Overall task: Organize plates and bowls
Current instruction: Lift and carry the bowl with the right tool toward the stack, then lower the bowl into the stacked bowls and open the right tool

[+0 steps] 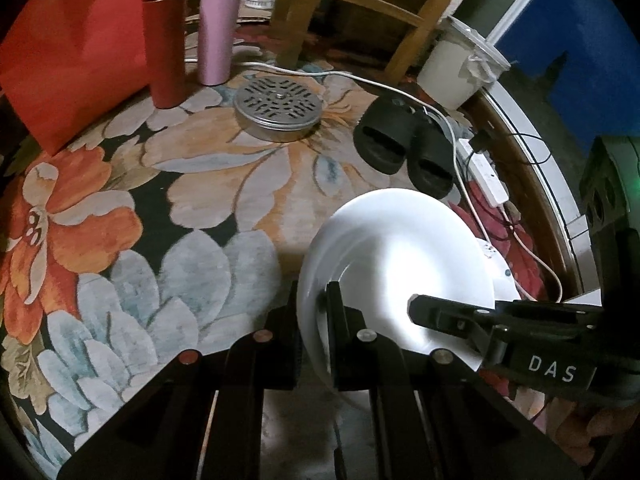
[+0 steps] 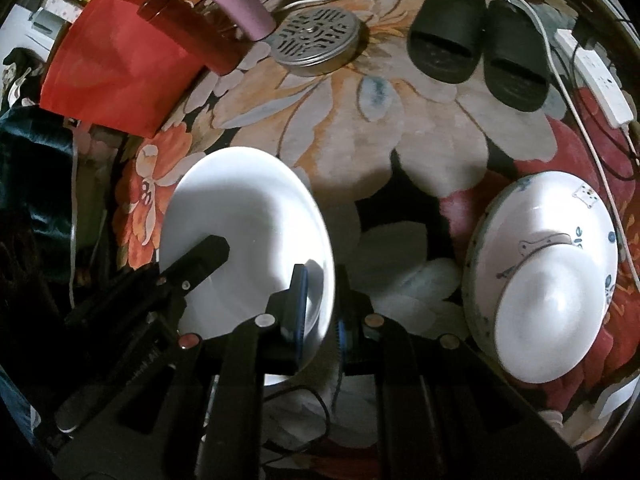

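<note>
**White plate pinched at both rims, carried over the rug**

The white plate (image 1: 396, 264) hangs between the two tools. The left gripper (image 1: 314, 312) has its fingers pressed together on the plate's rim, one finger under the edge and one on the inner face. The right gripper (image 2: 320, 300) pinches the opposite rim the same way, its blue-ribbed fingers (image 2: 298, 304) on either side of the thin edge. Each view shows the other tool reaching in across the plate from the far side.

Beyond the right gripper's fingers and off to the right, a stack of upturned dishes (image 2: 540, 280) sits on the flowered rug (image 2: 380, 128), a plain white one on top of a patterned one. Further ahead of the fingers lie black slippers (image 2: 472, 52) and a round perforated metal lid (image 2: 316, 36).

The plate looks glazed, so stiff, smooth and breakable; it would likely slide if the squeeze loosens or the two hands drift apart. The rim is the sensible hold, deep enough that the pads sit on the flat band, not the very lip. It should be set down gently, as glaze chips on glaze.
</note>
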`<state>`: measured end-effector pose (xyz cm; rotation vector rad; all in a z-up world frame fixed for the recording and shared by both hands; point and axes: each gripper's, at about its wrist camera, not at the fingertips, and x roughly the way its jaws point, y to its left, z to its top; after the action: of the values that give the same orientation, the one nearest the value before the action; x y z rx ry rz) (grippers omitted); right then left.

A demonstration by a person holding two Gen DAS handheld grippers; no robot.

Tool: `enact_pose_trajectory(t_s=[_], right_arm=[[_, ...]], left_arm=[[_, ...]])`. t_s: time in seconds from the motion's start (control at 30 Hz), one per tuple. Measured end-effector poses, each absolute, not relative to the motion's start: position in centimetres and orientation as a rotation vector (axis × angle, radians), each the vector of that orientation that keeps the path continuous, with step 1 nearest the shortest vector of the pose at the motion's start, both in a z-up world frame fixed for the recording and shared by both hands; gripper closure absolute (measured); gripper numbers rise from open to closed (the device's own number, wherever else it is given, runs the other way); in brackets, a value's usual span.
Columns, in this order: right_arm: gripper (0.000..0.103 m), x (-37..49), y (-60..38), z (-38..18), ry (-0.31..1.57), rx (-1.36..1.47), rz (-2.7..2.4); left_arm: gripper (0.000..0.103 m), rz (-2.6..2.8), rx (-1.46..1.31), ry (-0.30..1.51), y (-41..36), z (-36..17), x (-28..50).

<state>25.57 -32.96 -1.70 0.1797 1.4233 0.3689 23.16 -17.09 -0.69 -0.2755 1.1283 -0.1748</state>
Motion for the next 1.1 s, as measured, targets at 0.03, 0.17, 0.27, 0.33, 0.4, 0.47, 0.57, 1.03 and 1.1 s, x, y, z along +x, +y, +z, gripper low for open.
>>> enact_pose_trajectory(t_s=[0.03,0.17,0.27,0.33,0.4,0.47,0.57,1.03,1.1], right_arm=[[0.09,25.5,-33.3,-1.7,1.424,0.182,0.365],[0.09,25.5,-34.7,-1.4,1.417,0.192,0.346],[0.09,25.3,-36.0,-1.1,1.411,0.197,0.327],[0.09,25.3,-36.9,-0.9,1.408,0.201,0.314],[0.089,25.1,-38.1,-0.7,1.407,0.202,0.298],[0.089,24.9,-39.4,-0.7,1.408,0.208,0.276],[0.089,24.6,-42.2,-0.7,1.408,0.227,0.226],[0.088,23.1,-50.0,-4.6,1.522,0.234,0.019],[0.087,22.9,-50.3,-5.0,1.529,0.245,0.017]], left_arm=[[0.095,-0.179,-0.275,1.128,-17.3,-0.7,23.2],[0.095,-0.205,-0.267,1.124,-18.9,-0.5,23.5],[0.095,-0.23,-0.258,1.119,-20.3,-0.2,23.8],[0.095,-0.248,-0.254,1.118,-21.1,-0.1,24.1],[0.095,-0.273,-0.25,1.119,-22.4,0.0,24.4],[0.095,-0.3,-0.244,1.122,-23.9,0.0,24.7],[0.095,-0.355,-0.23,1.132,-26.8,-0.2,25.3],[0.089,-0.5,-0.128,1.286,-37.1,-5.7,25.2],[0.089,-0.512,-0.129,1.284,-37.3,-5.9,24.9]])
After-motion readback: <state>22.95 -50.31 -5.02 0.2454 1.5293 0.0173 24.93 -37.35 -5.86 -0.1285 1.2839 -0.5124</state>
